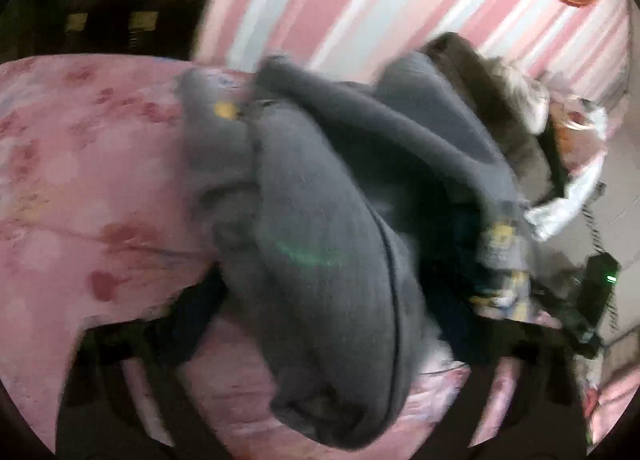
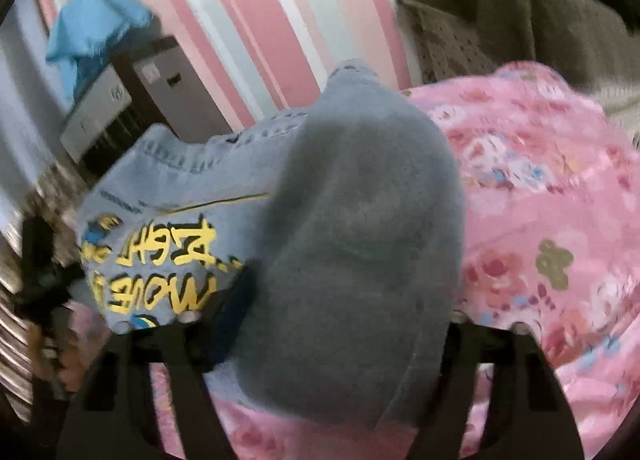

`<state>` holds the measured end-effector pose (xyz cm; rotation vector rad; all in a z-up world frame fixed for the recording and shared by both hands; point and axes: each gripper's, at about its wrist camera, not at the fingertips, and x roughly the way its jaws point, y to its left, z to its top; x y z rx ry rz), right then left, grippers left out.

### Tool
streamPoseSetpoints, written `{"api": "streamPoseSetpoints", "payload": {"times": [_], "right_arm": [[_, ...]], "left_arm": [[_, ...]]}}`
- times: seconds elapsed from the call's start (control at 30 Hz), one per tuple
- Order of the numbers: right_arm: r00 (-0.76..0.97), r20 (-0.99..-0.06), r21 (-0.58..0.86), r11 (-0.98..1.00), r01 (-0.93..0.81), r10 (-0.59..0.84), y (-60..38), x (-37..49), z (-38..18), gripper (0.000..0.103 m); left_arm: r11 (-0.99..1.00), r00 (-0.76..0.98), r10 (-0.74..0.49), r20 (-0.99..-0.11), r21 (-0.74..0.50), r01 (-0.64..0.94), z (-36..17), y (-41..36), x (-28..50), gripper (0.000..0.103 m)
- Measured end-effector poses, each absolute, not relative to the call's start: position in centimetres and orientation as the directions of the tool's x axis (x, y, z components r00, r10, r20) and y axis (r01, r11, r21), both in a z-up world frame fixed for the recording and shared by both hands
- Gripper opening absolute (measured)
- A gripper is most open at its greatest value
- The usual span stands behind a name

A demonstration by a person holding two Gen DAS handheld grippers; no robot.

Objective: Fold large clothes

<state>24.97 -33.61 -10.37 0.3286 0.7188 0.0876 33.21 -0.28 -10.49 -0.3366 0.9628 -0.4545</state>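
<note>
A bulky grey fleece garment (image 1: 320,220) is lying bunched on a pink floral bedspread (image 1: 80,164), and both views are blurring. The left gripper (image 1: 304,344) is pointing down at it with its two dark fingers (image 1: 200,320) standing spread, one on each side of a thick grey fold; the fold is sitting between them, but whether the pads are pressing on it cannot be told. Just beyond that fold, to the right of this gripper, a light blue denim panel with yellow printed lettering (image 1: 500,260) is showing, part of the same heap. The right gripper (image 2: 340,344) is also angled down, its black fingers (image 2: 160,360) set apart with the grey fleece mass filling the gap between them; again the blur is hiding whether they are pinching it. The denim panel (image 2: 160,220) is lying just left of this gripper and under the fleece edge. A brown knitted cloth (image 2: 500,20) is resting well ahead and to the right, against a pink and white striped wall (image 2: 260,20). A blue cloth (image 2: 92,28) is draped over a cabinet far ahead on the left.
</note>
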Motion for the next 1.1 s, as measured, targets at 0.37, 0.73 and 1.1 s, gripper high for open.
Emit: {"api": "streamPoseSetpoints", "payload": {"times": [0.37, 0.73, 1.1], "right_arm": [[0.834, -0.509, 0.182, 0.974, -0.136, 0.211, -31.3, 17.8, -2.3, 0.029], [0.664, -0.711, 0.138, 0.972, -0.193, 0.232, -30.8, 7.1, -9.0, 0.041], [0.603, -0.74, 0.215, 0.955, -0.206, 0.297, -31.4, 6.1, -7.3, 0.05]], "left_arm": [[0.9, 0.568, -0.425, -0.705, -0.26, 0.351, -3.5, -0.3, 26.3, 0.047], [0.875, 0.435, -0.446, -0.782, -0.28, 0.394, -7.8, 2.9, 11.0, 0.066], [0.973, 0.604, -0.179, -0.777, -0.048, 0.226, -3.9, 6.2, 9.3, 0.1]]}}
